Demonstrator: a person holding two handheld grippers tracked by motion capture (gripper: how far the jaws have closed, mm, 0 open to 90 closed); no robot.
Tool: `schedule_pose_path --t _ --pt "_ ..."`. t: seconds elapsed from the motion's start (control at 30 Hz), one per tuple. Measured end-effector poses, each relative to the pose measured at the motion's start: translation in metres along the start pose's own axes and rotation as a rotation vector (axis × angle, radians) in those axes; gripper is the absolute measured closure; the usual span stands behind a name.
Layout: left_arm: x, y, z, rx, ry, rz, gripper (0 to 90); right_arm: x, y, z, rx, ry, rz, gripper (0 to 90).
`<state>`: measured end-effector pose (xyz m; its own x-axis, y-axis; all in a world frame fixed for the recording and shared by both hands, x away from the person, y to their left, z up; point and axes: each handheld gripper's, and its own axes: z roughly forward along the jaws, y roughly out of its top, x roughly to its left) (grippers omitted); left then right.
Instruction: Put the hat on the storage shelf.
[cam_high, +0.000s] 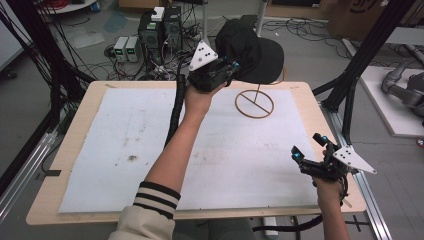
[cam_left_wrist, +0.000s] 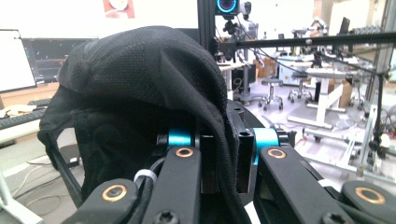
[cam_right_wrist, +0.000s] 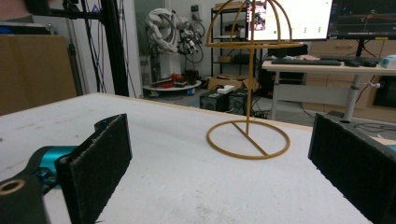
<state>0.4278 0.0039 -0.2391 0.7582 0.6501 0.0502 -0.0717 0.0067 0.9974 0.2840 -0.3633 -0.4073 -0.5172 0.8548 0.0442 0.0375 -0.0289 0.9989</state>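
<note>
We hold a black baseball cap (cam_high: 250, 50) in the air with our left gripper (cam_high: 220, 70), its jaws pinched on the cap's fabric edge just above the gold wire hat stand (cam_high: 255, 104) at the far side of the white-covered table (cam_high: 125, 130). Our right gripper (cam_high: 310, 150) hovers near the table's right edge, jaws wide apart, aimed at the stand.

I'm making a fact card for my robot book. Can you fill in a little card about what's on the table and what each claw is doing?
left claw: shut on the black cap, held up above the stand
right claw: open, holding nothing, near the table's right edge
stand: gold wire hat stand, upright on the table, its round base on the white mat
cap on stand: not yet
</note>
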Motion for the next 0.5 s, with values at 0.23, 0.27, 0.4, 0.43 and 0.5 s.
schedule_pose_path --t 0.23,0.27,0.4,0.43,0.5 --pt "0.0 0.003 0.021 0.012 0.023 0.001 85.2 0.002 0.0 0.001 -0.004 0.012 -0.002 5.6" --pt "0.002 0.003 0.027 0.015 0.023 -0.001 85.2 0.002 0.0 0.001 -0.005 0.013 -0.002 5.6" --pt "0.003 0.006 0.037 0.042 0.021 0.009 85.2 0.002 0.0 0.0 -0.005 0.013 0.005 5.5" --pt "0.002 0.008 0.04 0.043 0.02 0.019 85.2 0.001 0.0 -0.001 -0.004 0.01 0.003 5.5" --pt "0.002 0.01 0.046 0.026 0.02 0.02 85.2 0.001 0.0 -0.002 -0.01 0.009 0.004 5.5"
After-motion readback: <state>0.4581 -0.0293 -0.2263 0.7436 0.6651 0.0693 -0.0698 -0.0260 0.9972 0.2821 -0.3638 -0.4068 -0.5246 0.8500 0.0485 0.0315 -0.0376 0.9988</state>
